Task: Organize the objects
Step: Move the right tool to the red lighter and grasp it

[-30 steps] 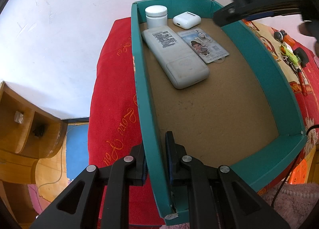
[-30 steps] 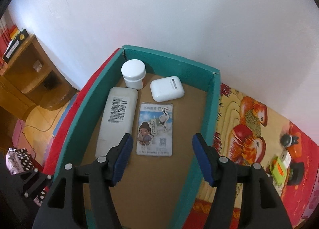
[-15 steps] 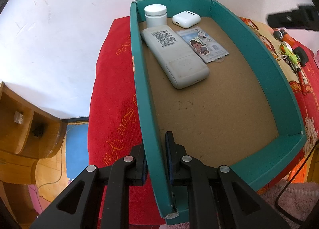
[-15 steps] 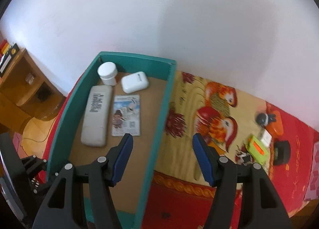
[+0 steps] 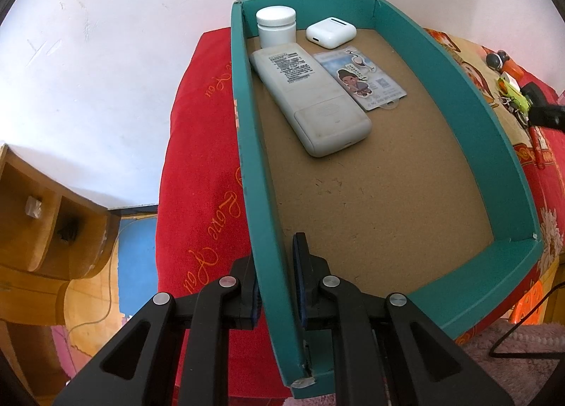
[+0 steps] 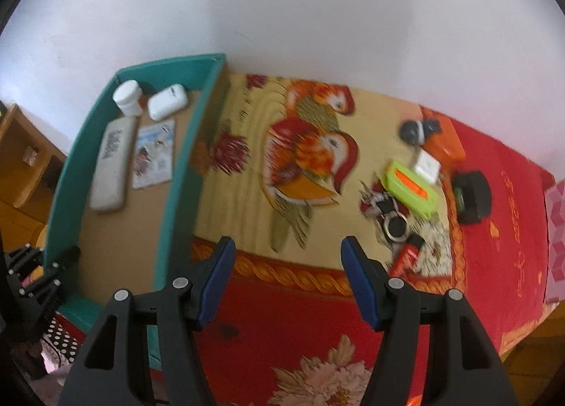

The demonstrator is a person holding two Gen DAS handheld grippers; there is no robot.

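Teal cardboard forms the tray [image 5: 459, 95], which sits on a red patterned cloth [image 6: 512, 229] — the left tool [image 5: 275, 286] is clamped on its side wall. Inside, at the far end, lie a white remote [image 5: 310, 102], jar [image 5: 276, 26], earbud case [image 5: 331, 33] and card [image 5: 363, 79]. The right tool [image 6: 287, 279] hangs with its jaws apart and nothing between them — near a green case [image 6: 409, 194] and keys [image 6: 386, 208].

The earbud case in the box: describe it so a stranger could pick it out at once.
Find the teal box on the red cloth. At its far end, by the back wall, a round white jar stands in the corner, and the earbud case lies beside it, above the picture card. It is the small, glossy white, rounded-edge block, much shorter than the long remote.
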